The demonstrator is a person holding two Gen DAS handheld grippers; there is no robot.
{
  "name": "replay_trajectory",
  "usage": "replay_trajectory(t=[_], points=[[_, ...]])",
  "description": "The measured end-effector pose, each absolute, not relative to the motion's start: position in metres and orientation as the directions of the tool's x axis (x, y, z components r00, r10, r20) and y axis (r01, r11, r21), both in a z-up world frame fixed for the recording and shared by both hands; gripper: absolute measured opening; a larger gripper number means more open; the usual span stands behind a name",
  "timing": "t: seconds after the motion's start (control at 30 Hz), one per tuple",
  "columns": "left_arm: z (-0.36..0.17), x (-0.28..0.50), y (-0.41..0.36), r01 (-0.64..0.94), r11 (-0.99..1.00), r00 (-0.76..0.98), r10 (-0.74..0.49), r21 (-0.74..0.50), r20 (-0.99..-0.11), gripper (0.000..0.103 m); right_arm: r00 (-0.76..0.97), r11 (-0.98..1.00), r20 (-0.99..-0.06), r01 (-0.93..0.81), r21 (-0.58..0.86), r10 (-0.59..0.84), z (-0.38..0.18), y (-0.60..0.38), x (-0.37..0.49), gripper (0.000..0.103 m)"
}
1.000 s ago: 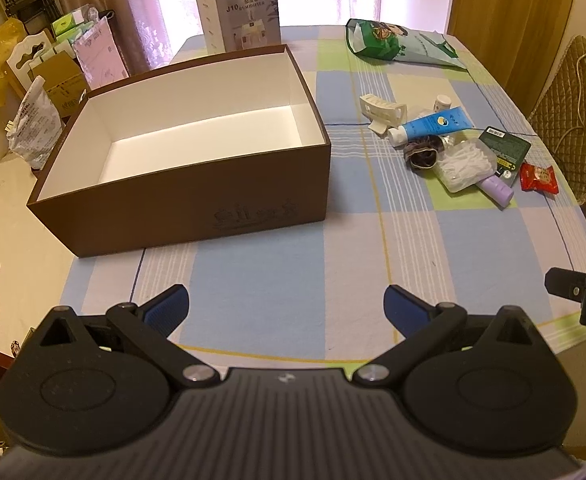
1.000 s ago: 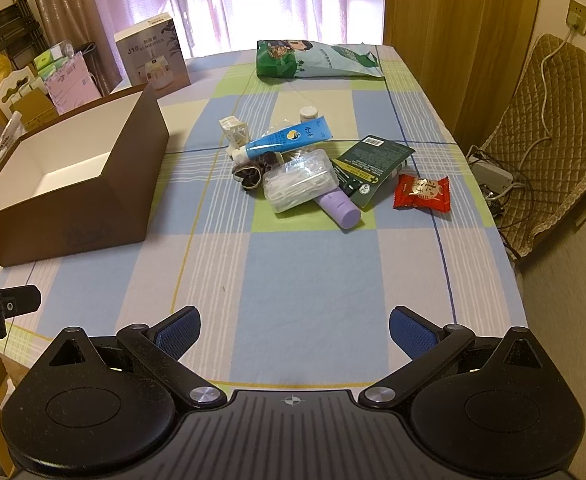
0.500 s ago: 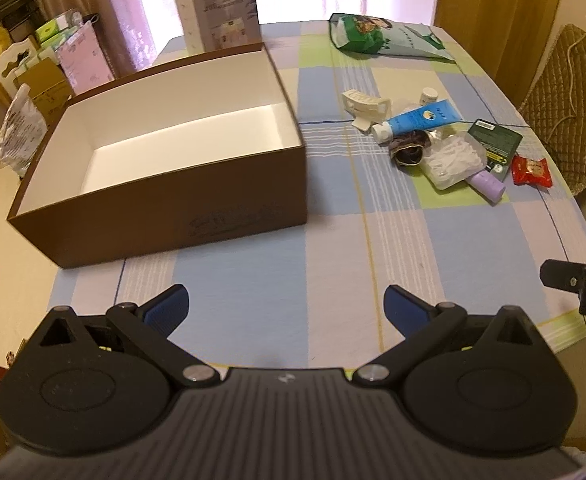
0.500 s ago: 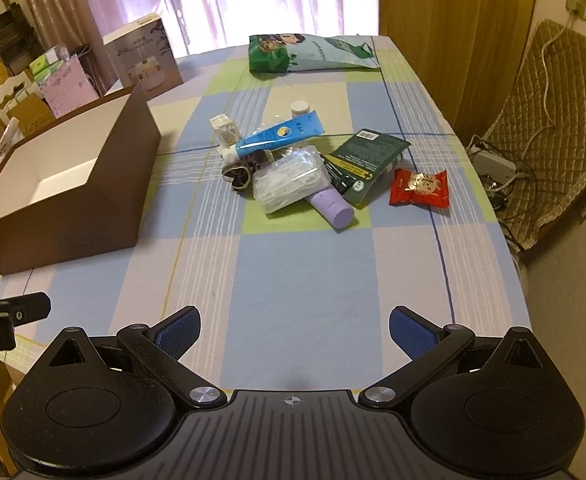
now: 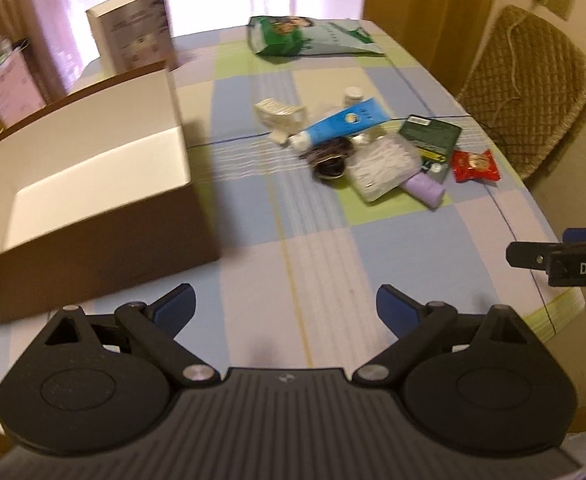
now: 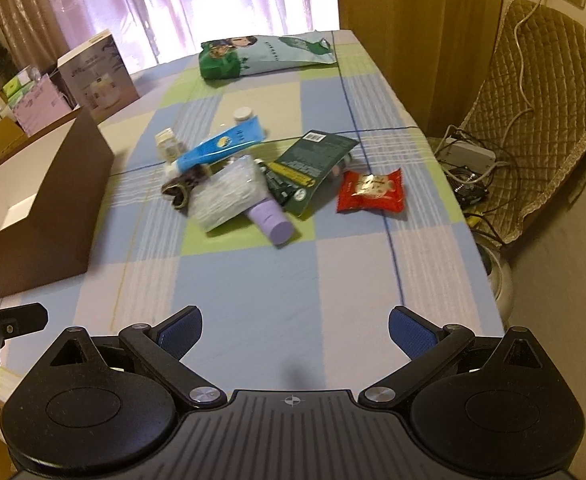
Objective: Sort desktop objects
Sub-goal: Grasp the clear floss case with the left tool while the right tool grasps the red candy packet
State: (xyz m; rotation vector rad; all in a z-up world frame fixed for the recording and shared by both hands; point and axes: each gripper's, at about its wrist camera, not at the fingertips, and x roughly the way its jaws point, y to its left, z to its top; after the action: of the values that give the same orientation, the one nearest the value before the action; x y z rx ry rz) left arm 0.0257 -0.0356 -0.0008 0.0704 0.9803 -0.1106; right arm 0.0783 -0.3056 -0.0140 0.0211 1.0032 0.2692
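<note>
An open brown box (image 5: 113, 256) with a white inside stands on the left of the checked tablecloth, also in the right wrist view (image 6: 53, 208). To its right lies a pile: a blue tube (image 5: 341, 122) (image 6: 221, 146), a clear bag of swabs (image 5: 385, 164) (image 6: 225, 196), a purple bottle (image 5: 427, 190) (image 6: 271, 222), a dark green packet (image 6: 313, 160), a red snack packet (image 5: 475, 165) (image 6: 373, 192) and a dark scrunchie (image 6: 183, 188). My left gripper (image 5: 285, 306) hovers over the near cloth, its jaws closing with nothing between them. My right gripper (image 6: 295, 332) stands open and empty, short of the pile.
A green snack bag (image 6: 261, 54) and a white carton (image 5: 131, 34) sit at the table's far end. A quilted chair (image 6: 533, 100) with cables beneath stands right of the table. Each gripper's finger shows at the edge of the other's view.
Both grippers have swung right and forward, so the pile looks nearer and the box has slid left. The left jaws stand slightly narrower.
</note>
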Motion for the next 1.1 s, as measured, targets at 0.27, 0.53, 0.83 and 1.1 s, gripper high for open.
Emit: replay_trajectory(t=[0.27,0.53,0.83,1.1], points=[[-0.009,0.053,-0.057,0.198,0.98,0.551,-0.13,-0.022,-0.824,0.085,0.542,0.96,-0.804,-0.248,0.126,0.246,-0.022,-0.332,0.104,0.103],[-0.027,0.086,-0.079,0.317,0.947,0.532,-0.218,-0.045,-0.818,0.07,0.565,0.93,-0.788,-0.368,0.022,0.242,-0.045,-0.362,0.131,0.103],[-0.043,0.133,-0.122,0.583,0.811,0.489,-0.311,0.041,-0.815,0.062,0.536,0.86,-0.779,-0.511,0.009,0.327,-0.061,-0.383,0.156,0.103],[-0.064,0.182,-0.145,0.739,0.658,0.417,-0.28,0.143,-0.865,0.063,0.499,0.843,-0.805,-0.538,0.004,0.322,-0.072,-0.4,0.179,0.103]])
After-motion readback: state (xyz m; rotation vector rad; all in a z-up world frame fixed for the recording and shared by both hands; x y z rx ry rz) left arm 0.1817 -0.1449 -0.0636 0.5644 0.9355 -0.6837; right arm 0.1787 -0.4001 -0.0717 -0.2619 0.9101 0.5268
